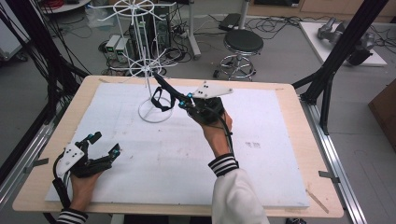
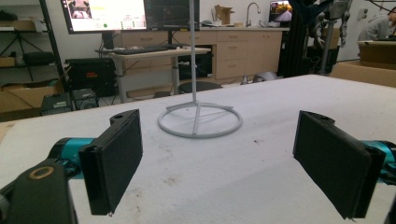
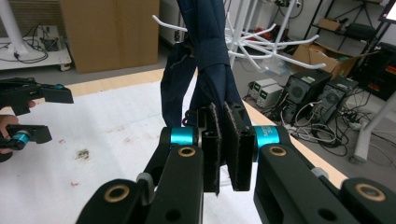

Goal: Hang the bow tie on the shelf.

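A dark blue fabric item [image 1: 164, 88], rolled up like a folded umbrella, runs from my right gripper [image 1: 182, 100] up toward the white wire rack [image 1: 148, 60]. Its strap loop [image 1: 161, 101] hangs above the rack's ring base [image 1: 155, 120]. In the right gripper view the jaws of the right gripper [image 3: 223, 112] are shut on the blue item [image 3: 210, 56], whose far end reaches among the rack's hooks [image 3: 254, 39]. My left gripper [image 1: 105, 143] rests low at the table's front left, open and holding nothing; in its own view the left gripper [image 2: 217, 154] faces the rack base [image 2: 200, 122].
A white foam sheet [image 1: 261, 158] covers the wooden table [image 1: 299, 102]. Beyond the far edge stand a black stool [image 1: 243, 44], electronics boxes and cables. Black frame posts [image 1: 334, 60] rise at the right. The left gripper [image 3: 32, 112] also appears far left in the right gripper view.
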`<state>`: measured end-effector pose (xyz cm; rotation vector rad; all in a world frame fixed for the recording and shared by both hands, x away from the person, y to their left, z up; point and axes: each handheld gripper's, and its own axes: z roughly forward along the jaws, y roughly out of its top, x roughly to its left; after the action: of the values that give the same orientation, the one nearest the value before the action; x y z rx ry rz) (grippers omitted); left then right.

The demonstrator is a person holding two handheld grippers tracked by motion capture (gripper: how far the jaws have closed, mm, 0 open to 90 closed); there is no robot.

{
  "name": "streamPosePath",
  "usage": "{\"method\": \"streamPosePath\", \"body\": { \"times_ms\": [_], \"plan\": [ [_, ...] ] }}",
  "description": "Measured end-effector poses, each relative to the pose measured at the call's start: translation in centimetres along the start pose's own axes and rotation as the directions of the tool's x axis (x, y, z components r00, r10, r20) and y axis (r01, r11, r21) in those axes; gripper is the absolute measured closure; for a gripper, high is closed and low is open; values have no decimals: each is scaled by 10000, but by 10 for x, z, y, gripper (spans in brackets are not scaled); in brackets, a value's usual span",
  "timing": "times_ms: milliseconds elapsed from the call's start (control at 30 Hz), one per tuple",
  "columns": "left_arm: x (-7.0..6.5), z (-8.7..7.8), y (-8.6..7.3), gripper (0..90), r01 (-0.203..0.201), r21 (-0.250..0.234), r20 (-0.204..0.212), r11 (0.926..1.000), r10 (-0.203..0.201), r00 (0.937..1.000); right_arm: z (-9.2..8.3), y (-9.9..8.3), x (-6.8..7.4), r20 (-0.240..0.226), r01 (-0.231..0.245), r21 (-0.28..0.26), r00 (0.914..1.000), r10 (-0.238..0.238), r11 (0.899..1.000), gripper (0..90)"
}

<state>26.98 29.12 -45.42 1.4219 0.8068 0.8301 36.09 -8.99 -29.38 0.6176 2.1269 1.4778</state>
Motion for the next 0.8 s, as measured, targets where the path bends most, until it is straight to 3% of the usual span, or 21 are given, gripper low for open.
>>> {"method": "streamPosePath", "body": {
  "times_ms": [800],
  "plan": [
    [0, 0, 0, 162, 10, 27, -3, 10000, -10, 10000, 21, 22, 18, -501, 343, -196, 9981, -352, 9992, 856]
  ]
}}
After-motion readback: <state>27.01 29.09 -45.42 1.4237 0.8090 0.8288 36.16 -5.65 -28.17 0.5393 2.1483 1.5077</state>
